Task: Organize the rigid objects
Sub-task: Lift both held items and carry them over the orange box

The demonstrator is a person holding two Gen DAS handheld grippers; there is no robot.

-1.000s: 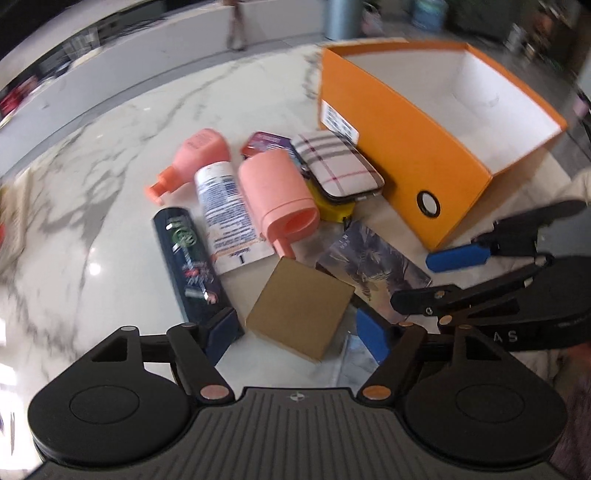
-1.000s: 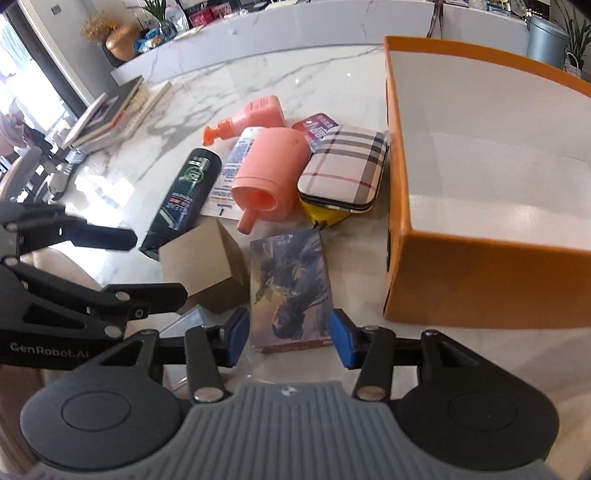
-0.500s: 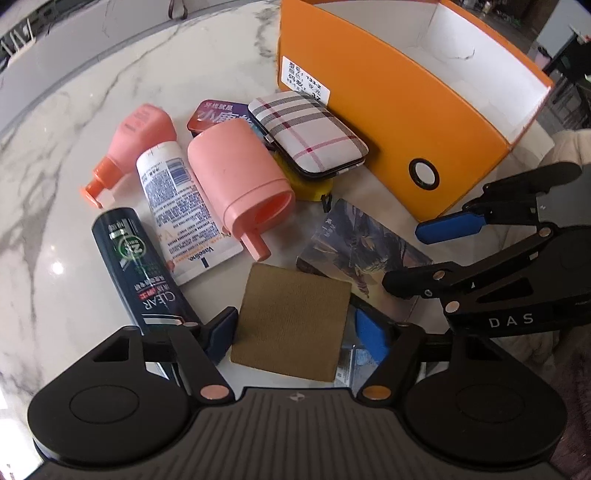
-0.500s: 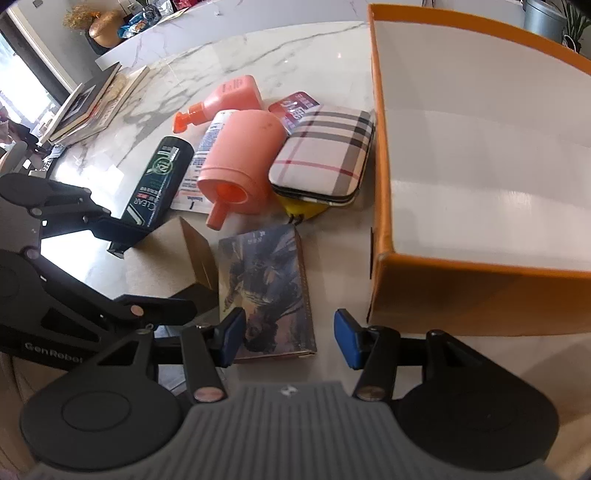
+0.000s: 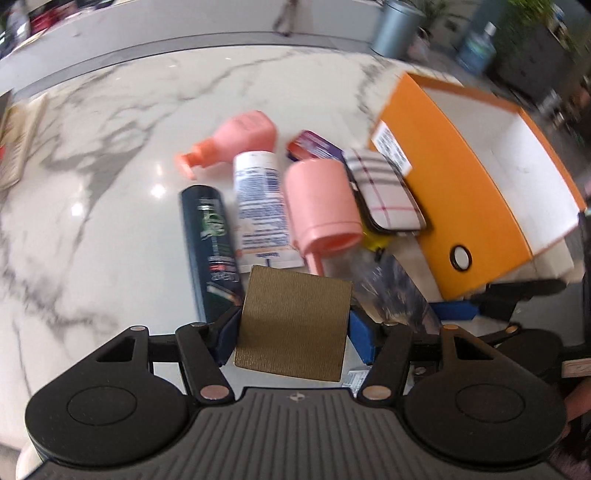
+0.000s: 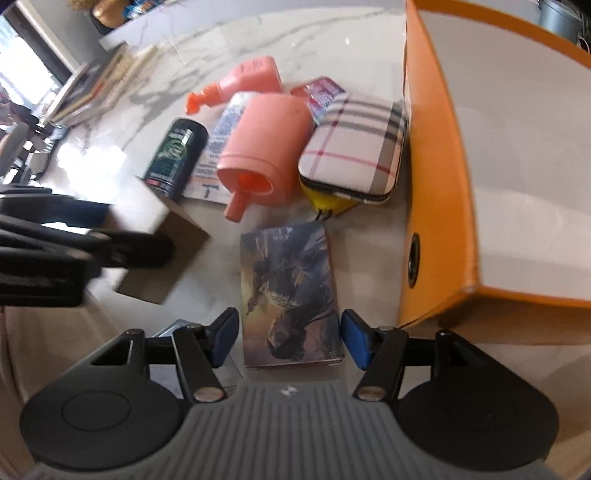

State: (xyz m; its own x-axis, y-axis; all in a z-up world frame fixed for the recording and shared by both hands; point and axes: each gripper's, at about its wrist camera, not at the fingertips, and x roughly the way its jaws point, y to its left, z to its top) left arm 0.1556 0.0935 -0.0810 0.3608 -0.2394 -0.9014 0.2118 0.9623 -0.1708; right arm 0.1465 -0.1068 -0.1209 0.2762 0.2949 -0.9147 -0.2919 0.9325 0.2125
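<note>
The orange box (image 6: 436, 206) stands open ahead and to the right of both hand-held grippers, its white inside bare as far as I can see. The left hand-held gripper (image 5: 293, 334) points steeply down over the brown box (image 5: 293, 325), which sits between its blue pads; its jaws have just been closing, and the pads look to be at the box's sides or a hair off them, though the blur keeps me from telling whether they press. The right hand-held gripper (image 6: 288, 338) hangs over the near end of the picture book (image 6: 290, 299), which lies flat between its spread pads with a gap on each side; those jaws have just been opening. Beyond the two, in a loose heap on the bench (image 5: 110, 229), lie a dark tube (image 5: 210, 251), a white tube (image 5: 260, 210), a pink cup (image 5: 319, 203) on its side with its mouth toward the grippers, a pink pump bottle (image 5: 240, 142), a plaid case (image 6: 354, 147) resting against the orange box on something yellow (image 6: 325, 201), and a small red packet (image 6: 323, 92) behind it. The bench is white marble with grey veins. Far off to the left of the right hand-held gripper a stack of books (image 6: 96, 88) lies at the bench's edge, and a grey bin (image 5: 397, 26) stands past the far rim.
</note>
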